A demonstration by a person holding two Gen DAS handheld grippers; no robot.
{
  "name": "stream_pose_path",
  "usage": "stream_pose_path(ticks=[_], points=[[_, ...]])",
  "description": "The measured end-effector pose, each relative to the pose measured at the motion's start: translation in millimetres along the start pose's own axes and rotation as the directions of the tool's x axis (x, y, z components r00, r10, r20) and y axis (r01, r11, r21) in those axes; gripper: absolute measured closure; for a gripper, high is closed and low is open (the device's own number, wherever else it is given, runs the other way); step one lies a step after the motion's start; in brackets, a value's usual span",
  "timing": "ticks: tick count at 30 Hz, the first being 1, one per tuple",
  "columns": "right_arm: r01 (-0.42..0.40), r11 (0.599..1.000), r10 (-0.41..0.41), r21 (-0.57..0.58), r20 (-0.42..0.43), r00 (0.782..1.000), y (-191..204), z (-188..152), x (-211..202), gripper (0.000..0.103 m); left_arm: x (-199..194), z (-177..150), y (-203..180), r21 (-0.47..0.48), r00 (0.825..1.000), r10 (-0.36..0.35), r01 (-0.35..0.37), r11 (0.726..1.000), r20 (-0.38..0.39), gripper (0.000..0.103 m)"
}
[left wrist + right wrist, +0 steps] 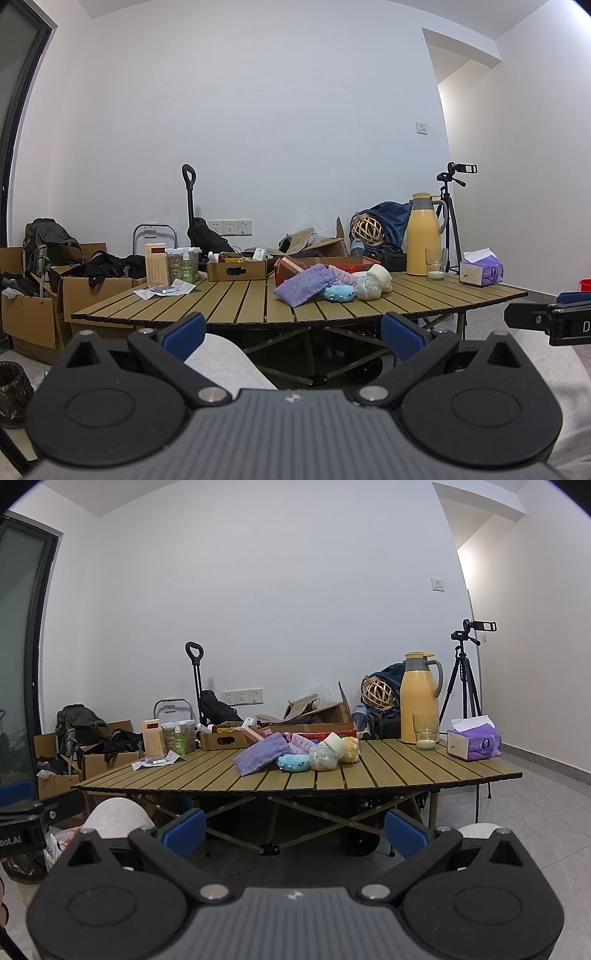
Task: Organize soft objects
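Left wrist view: the left tool (291, 334) sits low in the frame, its blue pads spread wide with nothing between them. Past it, mid-frame, the slatted desk (229, 301) carries a heap of soft things: a purple cloth pouch (301, 286), a blue plush toy (340, 293) just beside it, and a white roll (380, 274). At the right edge the other tool shows a letter "D".

Right wrist view: the right tool (295, 830) is likewise spread apart and empty. The same heap lies mid-desk, with a purple tissue pack (474, 744) at right. The lettering "bot.AI" is readable at the far left edge.
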State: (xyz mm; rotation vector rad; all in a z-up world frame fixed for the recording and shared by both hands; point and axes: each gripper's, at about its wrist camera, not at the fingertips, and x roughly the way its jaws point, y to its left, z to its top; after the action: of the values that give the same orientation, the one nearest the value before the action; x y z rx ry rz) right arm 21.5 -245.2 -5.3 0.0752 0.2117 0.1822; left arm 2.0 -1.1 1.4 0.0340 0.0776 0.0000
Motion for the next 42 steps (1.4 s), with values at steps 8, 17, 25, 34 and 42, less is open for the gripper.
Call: stream_pose_path(ticks=[8, 17, 25, 34, 42], points=[[-0.002, 1.0, 0.002, -0.005, 0.004, 1.0, 1, 2, 6, 0.0, 3, 0, 0, 0.006, 1.0, -0.003, 0.003, 1.0, -0.006, 0.0], [0.002, 1.0, -0.001, -0.027, 0.013, 1.0, 0, 5, 23, 0.0, 29, 5, 0, 0.004, 1.0, -0.002, 0.002, 1.0, -0.017, 0.0], [-0.076, 0.996, 0.075, -0.036, -0.01, 0.997, -3, 8, 77, 0.0, 92, 4, 4, -0.006, 0.997, -0.016, 0.015, 1.0, -0.08, 0.0], [-0.134, 0.989, 0.127, -0.057, -0.112, 0.986, -18, 26, 191, 0.0, 232, 14, 33, -0.132, 0.975, -0.082, 0.055, 0.99, -0.205, 0.0], [-0.182, 0.983, 0.182, 0.017, -0.157, 0.971, -34, 76, 377, 0.01, 412, 23, 51, -0.295, 0.942, -0.147, 0.054, 0.954, -0.302, 0.025]])
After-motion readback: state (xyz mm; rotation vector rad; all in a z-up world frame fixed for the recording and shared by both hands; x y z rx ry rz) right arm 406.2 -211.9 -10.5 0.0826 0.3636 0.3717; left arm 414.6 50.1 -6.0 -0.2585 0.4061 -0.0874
